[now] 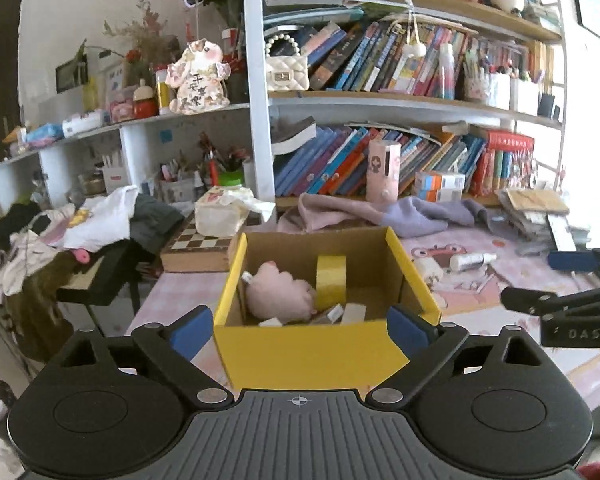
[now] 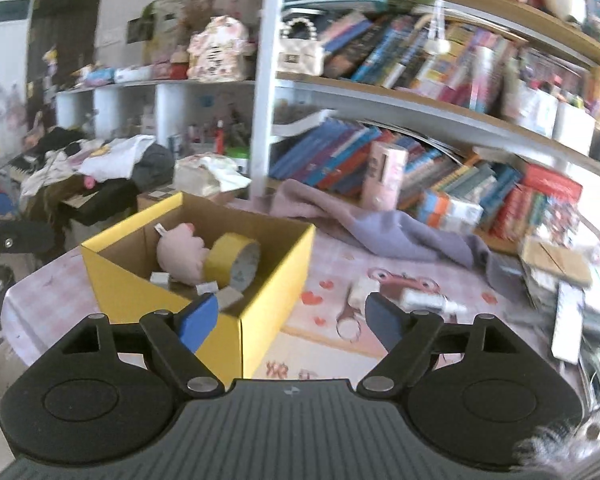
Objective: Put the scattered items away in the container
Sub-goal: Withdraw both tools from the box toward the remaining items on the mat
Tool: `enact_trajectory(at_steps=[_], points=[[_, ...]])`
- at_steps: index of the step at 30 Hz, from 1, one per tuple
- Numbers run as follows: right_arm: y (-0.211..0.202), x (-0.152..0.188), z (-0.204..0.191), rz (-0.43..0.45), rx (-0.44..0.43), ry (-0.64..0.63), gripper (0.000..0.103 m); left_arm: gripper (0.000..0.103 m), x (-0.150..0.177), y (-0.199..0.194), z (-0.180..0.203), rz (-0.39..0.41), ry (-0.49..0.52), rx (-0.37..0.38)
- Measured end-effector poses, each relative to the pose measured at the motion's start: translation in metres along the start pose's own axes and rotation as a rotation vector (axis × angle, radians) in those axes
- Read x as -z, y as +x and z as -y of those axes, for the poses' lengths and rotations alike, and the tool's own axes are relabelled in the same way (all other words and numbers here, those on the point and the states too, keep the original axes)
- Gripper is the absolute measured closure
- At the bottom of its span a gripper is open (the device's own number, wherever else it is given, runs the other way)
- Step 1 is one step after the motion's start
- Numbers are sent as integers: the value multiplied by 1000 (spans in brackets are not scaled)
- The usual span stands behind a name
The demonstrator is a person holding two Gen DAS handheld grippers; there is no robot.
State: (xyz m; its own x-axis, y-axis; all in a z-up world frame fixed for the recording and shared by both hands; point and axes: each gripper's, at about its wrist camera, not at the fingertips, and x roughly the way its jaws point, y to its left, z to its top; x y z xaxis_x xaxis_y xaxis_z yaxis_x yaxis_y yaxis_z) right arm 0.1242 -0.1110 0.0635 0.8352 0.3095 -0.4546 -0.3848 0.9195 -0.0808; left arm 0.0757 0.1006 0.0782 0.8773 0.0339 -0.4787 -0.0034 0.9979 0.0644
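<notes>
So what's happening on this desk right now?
A person with tongs in each hand is tidying clutter into a yellow cardboard box. A pink plush toy, a roll of yellow tape and some small blocks are already inside. Both the left tongs and right tongs are open and empty. Scissors and a white bottle remain on the mat.

The left hand-held gripper points forward and somewhat downward, its two blue-padded fingers spread wide with nothing pressed between the pads. The right hand-held gripper is angled down in much the same way, its jaws also apart and gripping nothing. In the left wrist view, the right one's black fingers reach in from the right edge.
</notes>
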Motion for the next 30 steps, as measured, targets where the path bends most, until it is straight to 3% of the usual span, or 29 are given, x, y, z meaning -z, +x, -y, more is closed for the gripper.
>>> enact_trajectory(at_steps=[9,17,30], points=[[-31,36,-7,-17,71,26,18,7,27,-21,24,1,-36,55],[-48,59,-8,-81,124,-4,18,7,45,-14,56,-66,12,151],[-51,72,14,-113,208,30,14,7,44,-2,98,-57,118,254]])
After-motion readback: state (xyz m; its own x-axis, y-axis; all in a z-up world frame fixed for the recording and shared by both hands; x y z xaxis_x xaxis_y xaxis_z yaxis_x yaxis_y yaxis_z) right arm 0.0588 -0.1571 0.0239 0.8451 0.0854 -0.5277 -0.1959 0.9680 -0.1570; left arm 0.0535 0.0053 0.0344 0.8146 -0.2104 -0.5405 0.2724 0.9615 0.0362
